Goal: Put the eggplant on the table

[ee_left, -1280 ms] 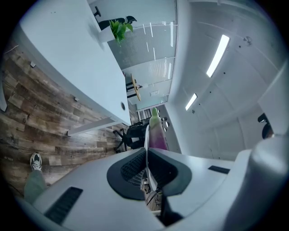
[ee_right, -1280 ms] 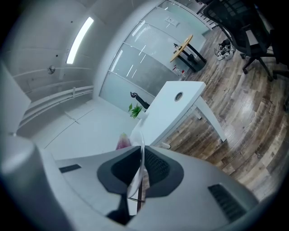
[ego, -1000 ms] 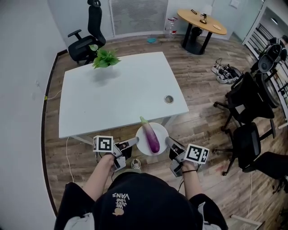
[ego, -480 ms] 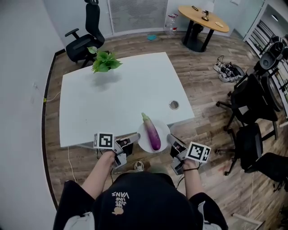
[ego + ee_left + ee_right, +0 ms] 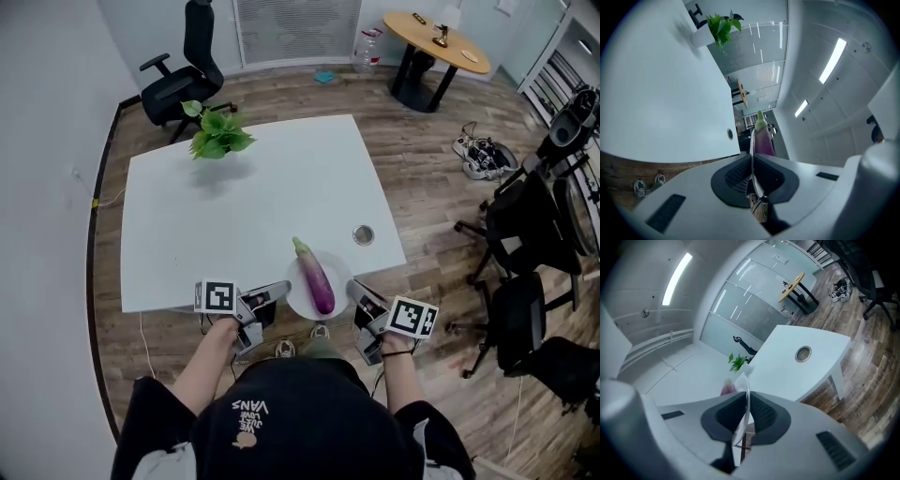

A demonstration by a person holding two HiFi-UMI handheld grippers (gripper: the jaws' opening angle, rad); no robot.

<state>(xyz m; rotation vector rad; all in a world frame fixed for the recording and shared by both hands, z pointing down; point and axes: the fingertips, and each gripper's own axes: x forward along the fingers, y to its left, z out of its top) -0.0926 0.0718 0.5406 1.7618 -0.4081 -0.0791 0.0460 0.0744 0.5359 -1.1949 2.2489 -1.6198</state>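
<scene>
Two pinches hold the plate (image 5: 298, 295), left gripper (image 5: 280, 288) at nine o'clock, right gripper (image 5: 354, 287) at three; eggplant (image 5: 316, 279) over the desk (image 5: 244, 206) edge, seemingly not yet down.

Reading as an office: black swivel chair (image 5: 183, 66) and round table (image 5: 461, 54) standing around white bench (image 5: 244, 216) on wood floor (image 5: 422, 150).
</scene>
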